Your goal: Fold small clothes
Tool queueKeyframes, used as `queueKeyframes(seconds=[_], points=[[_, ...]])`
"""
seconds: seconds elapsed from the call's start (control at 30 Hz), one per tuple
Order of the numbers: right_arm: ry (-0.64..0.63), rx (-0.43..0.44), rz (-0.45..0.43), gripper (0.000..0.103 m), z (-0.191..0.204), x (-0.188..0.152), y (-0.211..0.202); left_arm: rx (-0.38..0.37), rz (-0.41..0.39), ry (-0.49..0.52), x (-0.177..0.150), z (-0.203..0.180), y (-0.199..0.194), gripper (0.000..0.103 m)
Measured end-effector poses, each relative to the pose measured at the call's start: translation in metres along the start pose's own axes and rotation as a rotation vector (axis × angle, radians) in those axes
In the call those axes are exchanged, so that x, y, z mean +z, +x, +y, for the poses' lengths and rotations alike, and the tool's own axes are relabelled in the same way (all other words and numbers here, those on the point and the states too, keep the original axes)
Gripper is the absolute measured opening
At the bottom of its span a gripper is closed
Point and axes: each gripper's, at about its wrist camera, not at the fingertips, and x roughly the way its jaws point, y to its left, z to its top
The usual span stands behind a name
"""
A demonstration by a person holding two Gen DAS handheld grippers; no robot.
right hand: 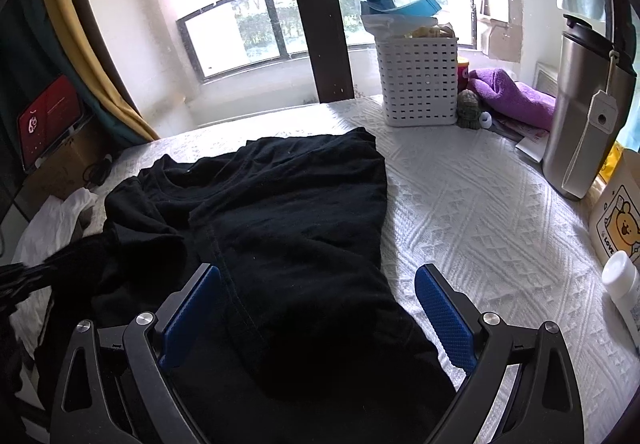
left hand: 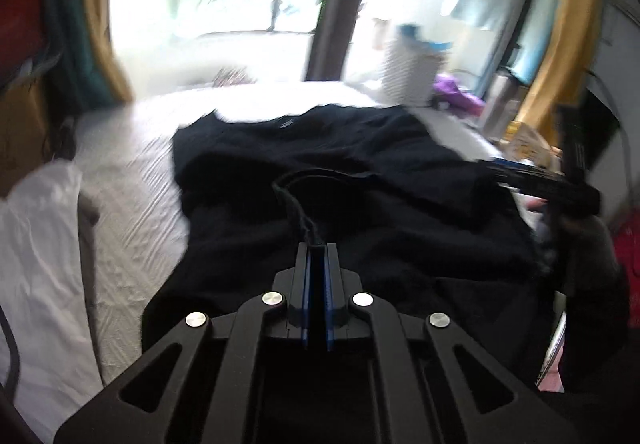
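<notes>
A black T-shirt (right hand: 288,211) lies partly folded on a white textured cloth (right hand: 480,203) that covers the table. It also shows in the left wrist view (left hand: 340,179), which is blurred. My left gripper (left hand: 318,246) is shut on a hem edge of the black T-shirt and holds it lifted above the rest of the shirt. My right gripper (right hand: 318,298) is open and empty, its blue pads (right hand: 442,308) on either side of the shirt's near part. The right gripper also shows at the right edge of the left wrist view (left hand: 492,167).
A white slotted basket (right hand: 418,79) stands at the back, with a purple towel (right hand: 516,95) beside it. A steel tumbler (right hand: 584,115), a cartoon-printed box (right hand: 616,219) and a white bottle (right hand: 624,284) line the right edge. A white plastic bag (right hand: 56,219) lies at left.
</notes>
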Motion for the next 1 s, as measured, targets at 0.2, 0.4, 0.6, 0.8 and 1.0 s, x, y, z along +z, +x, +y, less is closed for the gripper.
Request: queueKeyframes(seconds=[0.2,0.4,0.6,0.8,1.0], points=[[-0.022,0.011,-0.001,0.098,0.01,-0.001,-0.004,-0.06,0.123,0.103,-0.014,-0.047,0.017,0.005],[-0.023,0.001,-0.008,0.098,0.008,-0.001,-0.012,-0.078,0.076,0.013,-0.008,-0.036,0.004,0.056],[-0.012,-0.014,-0.009,0.098,0.0,0.0,-0.013,-0.02,-0.033,-0.032,0.018,-0.004,-0.018,0.062],[-0.001,-0.01,-0.001,0.098,-0.006,0.002,-0.005,0.087,-0.007,-0.057,0.04,0.043,0.005,0.062],[0.012,-0.015,0.013,0.098,-0.014,0.004,0.007,0.103,0.087,-0.067,0.05,0.064,0.054,0.062]])
